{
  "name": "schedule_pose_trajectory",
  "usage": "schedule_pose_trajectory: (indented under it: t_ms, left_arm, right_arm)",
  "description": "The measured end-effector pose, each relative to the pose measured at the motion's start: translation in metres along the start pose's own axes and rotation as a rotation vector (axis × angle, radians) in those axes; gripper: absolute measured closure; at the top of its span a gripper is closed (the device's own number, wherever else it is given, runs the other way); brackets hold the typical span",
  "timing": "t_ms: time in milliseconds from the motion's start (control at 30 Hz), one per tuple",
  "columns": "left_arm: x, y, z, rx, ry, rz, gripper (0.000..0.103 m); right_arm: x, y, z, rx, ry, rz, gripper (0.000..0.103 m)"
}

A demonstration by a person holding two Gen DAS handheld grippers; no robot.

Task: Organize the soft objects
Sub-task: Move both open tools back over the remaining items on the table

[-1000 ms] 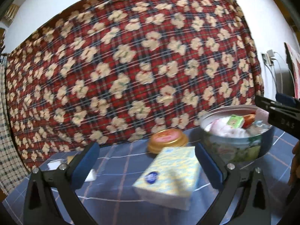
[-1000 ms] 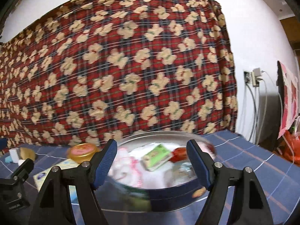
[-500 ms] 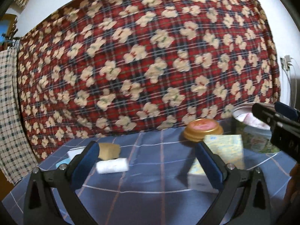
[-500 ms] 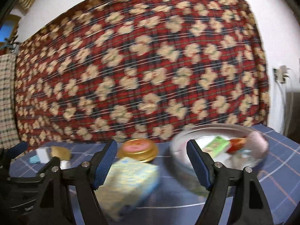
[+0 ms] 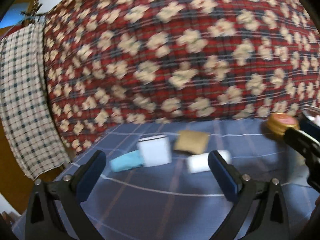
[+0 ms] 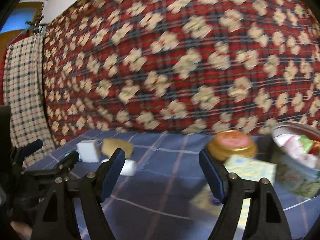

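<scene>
My left gripper (image 5: 157, 161) is open and empty above the blue checked tablecloth (image 5: 160, 204). Just beyond it lie a white roll (image 5: 202, 161), a tan sponge (image 5: 191, 142), a white mug (image 5: 155, 150) and a light blue cloth (image 5: 126, 161). My right gripper (image 6: 162, 160) is open and empty. To its right are a pale yellow tissue pack (image 6: 251, 169) and a round tin (image 6: 296, 158) holding soft items. The sponge (image 6: 117, 146) and white roll (image 6: 128, 167) show at its left.
A gold-lidded jar (image 5: 281, 123) stands at the back, also in the right wrist view (image 6: 232, 145). A red floral plaid cloth (image 5: 170, 56) hangs behind the table. A checked cloth (image 5: 22, 92) hangs at the left. The other gripper (image 5: 304, 146) enters from the right.
Both grippers have swung left, away from the tin. The mug, sponge, roll and blue cloth have come before the left gripper; the tissue pack has left its view.
</scene>
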State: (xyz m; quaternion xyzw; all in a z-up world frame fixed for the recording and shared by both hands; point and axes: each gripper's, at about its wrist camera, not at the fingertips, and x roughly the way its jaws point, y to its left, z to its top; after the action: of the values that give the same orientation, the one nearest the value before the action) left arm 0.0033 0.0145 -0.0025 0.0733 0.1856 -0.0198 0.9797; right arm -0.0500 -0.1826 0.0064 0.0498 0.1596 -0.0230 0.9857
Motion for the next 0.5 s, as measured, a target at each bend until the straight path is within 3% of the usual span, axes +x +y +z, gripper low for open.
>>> schedule_pose_trajectory:
  t_ms: [300, 500]
  left_arm:
    - [0.059, 0.071, -0.002, -0.044, 0.148, 0.040, 0.000]
    - [0.083, 0.092, -0.005, -0.079, 0.227, 0.026, 0.000]
  right_arm:
    - [0.070, 0.043, -0.006, 0.060, 0.269, 0.126, 0.024]
    - [0.099, 0.052, -0.014, 0.114, 0.377, 0.159, 0.024]
